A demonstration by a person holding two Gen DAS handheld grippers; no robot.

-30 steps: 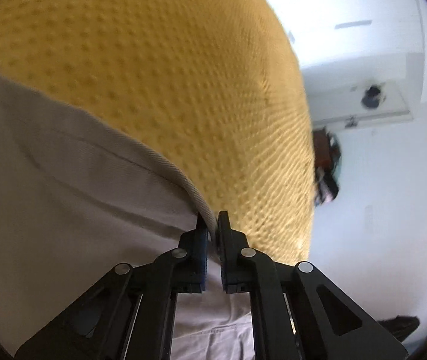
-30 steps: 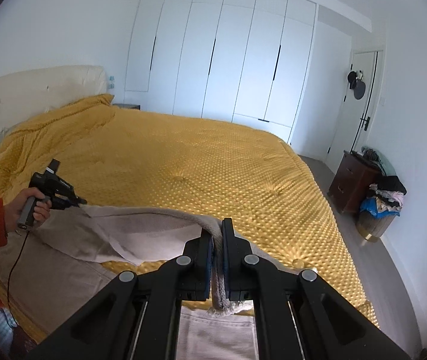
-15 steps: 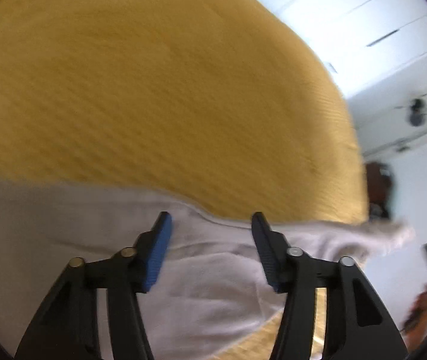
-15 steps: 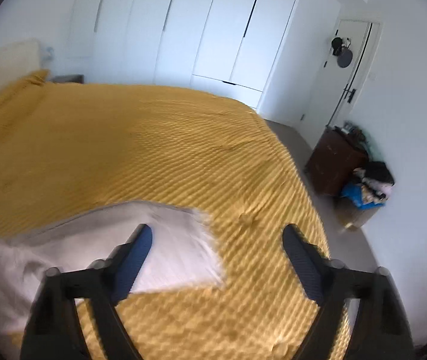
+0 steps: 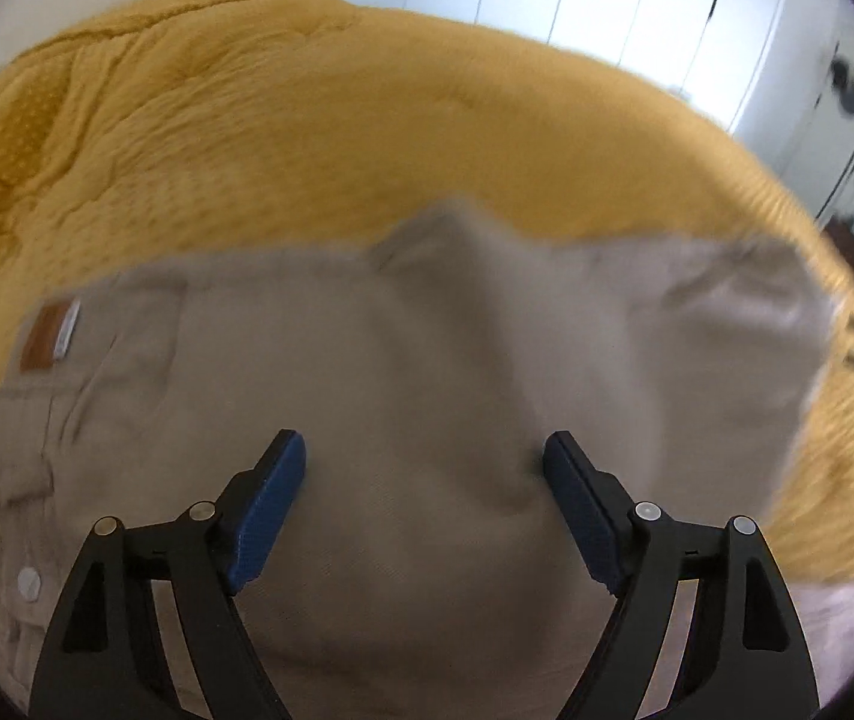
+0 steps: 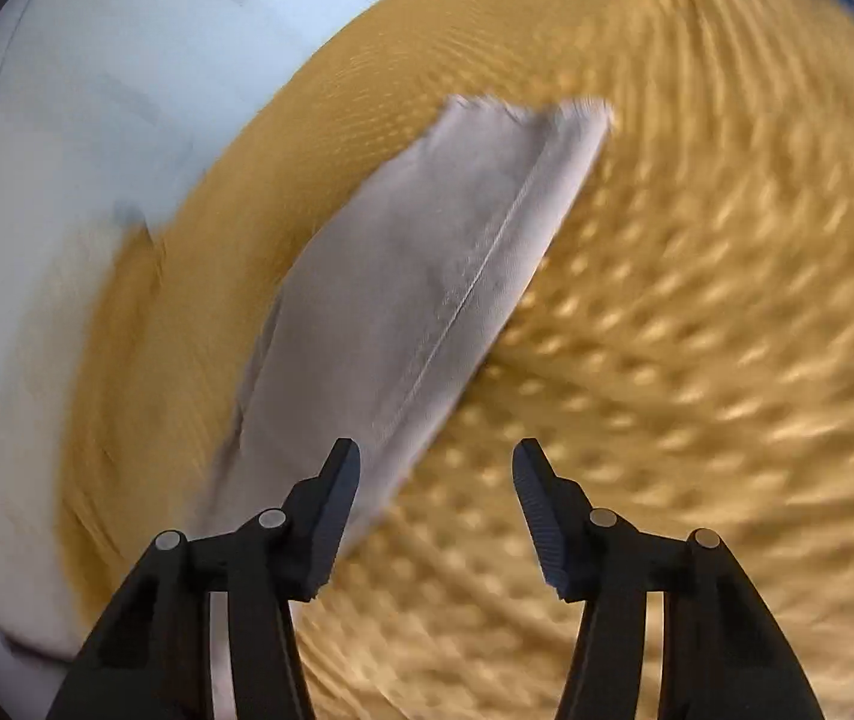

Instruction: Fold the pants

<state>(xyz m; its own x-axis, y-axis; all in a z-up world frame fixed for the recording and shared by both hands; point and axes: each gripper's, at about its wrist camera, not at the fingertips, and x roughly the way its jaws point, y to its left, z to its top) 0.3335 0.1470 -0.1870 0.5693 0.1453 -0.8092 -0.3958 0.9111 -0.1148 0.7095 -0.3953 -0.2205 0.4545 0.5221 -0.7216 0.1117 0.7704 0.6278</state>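
The beige pants (image 5: pixel 427 396) lie on the yellow bed cover (image 5: pixel 307 138), and they look already folded over once. Your left gripper (image 5: pixel 424 492) hovers above them, its jaws opening with cloth below but not pinched. Your right gripper (image 6: pixel 436 504) hangs beside the hem end (image 6: pixel 523 120), its jaws closing on nothing. You seem between folds; next I think you need a fresh grip on one end, with both layers together.
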